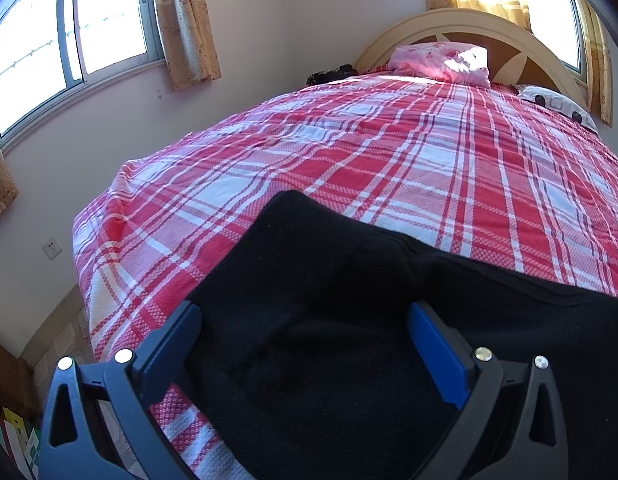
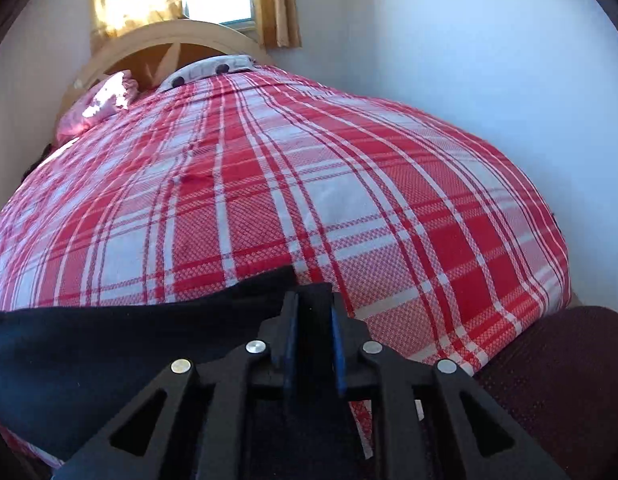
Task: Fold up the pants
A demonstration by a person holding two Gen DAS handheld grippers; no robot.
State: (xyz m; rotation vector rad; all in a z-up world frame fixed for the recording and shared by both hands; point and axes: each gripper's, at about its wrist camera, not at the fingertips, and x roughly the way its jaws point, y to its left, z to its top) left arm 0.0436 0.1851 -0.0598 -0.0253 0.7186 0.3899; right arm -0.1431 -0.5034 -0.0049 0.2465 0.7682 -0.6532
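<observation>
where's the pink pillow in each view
Left wrist: pink pillow top, right of centre, against the headboard.
Right wrist: pink pillow upper left, below the headboard.
Shared landmark: the arched headboard; the spotted pillow lies beside the pink one in both.

bed: red-and-white plaid sheet spread flat | head end: curved cream headboard, pink floral pillow against it, white pillow with dark spots beside it | wall: sliding window, tan curtains, white socket low down
</observation>
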